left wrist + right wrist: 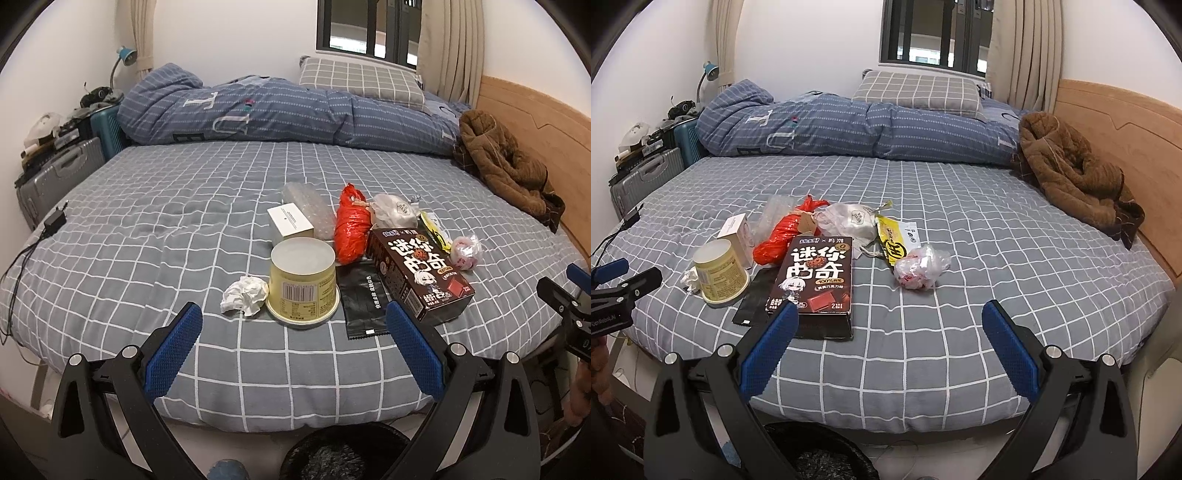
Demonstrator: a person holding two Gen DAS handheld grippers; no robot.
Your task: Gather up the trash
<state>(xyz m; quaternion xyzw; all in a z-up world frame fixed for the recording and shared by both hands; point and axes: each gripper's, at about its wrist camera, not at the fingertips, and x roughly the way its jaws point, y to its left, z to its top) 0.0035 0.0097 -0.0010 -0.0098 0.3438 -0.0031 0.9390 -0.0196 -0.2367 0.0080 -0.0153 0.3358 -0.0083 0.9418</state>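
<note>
Grey checked bedsheet (147,229) is soft; trash sits mid-bed: upturned pale yellow paper tub (303,280), crumpled white tissue (245,295), dark chocolate-biscuit carton (417,273). Left gripper (295,332) and right gripper (890,328) gape empty. Risk: tub tips, carton wider than jaws, black-lined bin (343,454) missed

My grippers' pads (173,349) are blue on black arms; the bed sheet (184,206) is grey with a white grid; the bag (351,229) is red-orange; the cup (303,284) pale yellow; the box (816,277) dark brown with white lettering; the jacket (1071,166) brown; the tissue (245,295) white.
</note>
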